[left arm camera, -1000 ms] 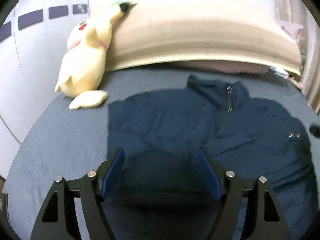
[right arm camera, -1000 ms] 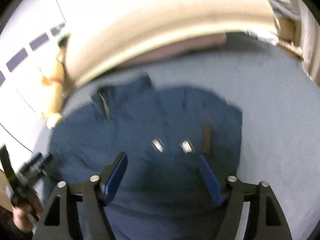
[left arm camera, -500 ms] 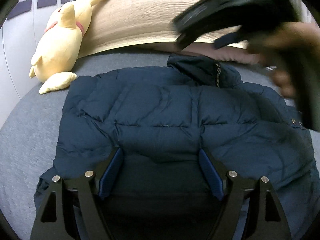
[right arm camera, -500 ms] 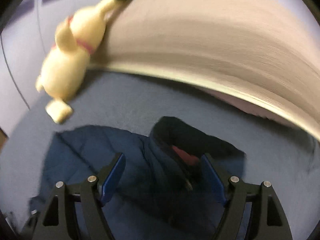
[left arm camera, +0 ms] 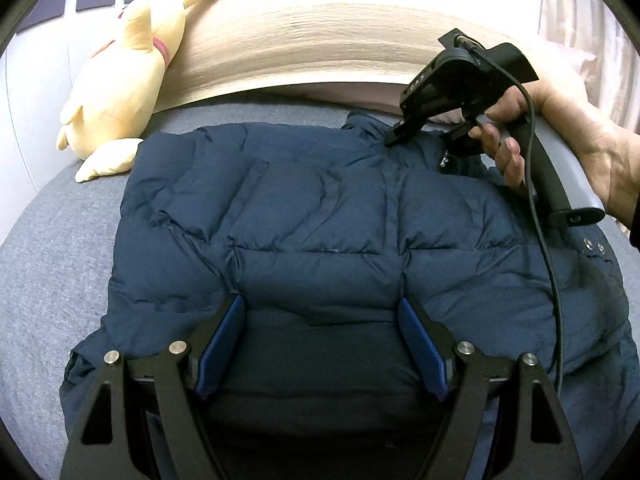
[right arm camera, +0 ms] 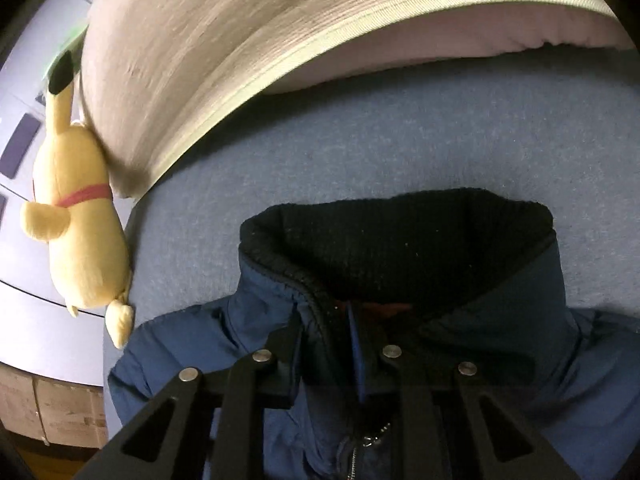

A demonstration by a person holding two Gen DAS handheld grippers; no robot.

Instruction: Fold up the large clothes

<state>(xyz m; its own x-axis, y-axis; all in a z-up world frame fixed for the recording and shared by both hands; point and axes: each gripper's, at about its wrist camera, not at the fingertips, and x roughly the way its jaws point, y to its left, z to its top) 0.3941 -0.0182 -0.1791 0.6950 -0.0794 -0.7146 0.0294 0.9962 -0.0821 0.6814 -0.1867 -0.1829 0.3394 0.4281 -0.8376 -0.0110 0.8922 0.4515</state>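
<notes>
A navy puffer jacket [left arm camera: 320, 220] lies spread on the grey bed, its sides folded in, collar at the far end. My left gripper [left arm camera: 320, 320] is open, its blue pads just above the jacket's near hem. My right gripper [right arm camera: 326, 320] is shut on the jacket's collar [right arm camera: 400, 248] beside the zip, its fingers nearly together on the dark ribbed edge. In the left wrist view the right gripper [left arm camera: 404, 128] shows at the far right, held by a hand, its tip on the collar.
A yellow plush toy [left arm camera: 120, 80] lies at the bed's far left against a beige pillow [left arm camera: 320, 48]. Grey bedsheet [left arm camera: 48, 248] surrounds the jacket. A black cable [left arm camera: 548, 248] hangs from the right gripper across the jacket. A cardboard box [right arm camera: 52, 412] stands beside the bed.
My right gripper has come down onto the collar and closed on it. My left gripper has stayed open over the hem, edging slightly nearer.
</notes>
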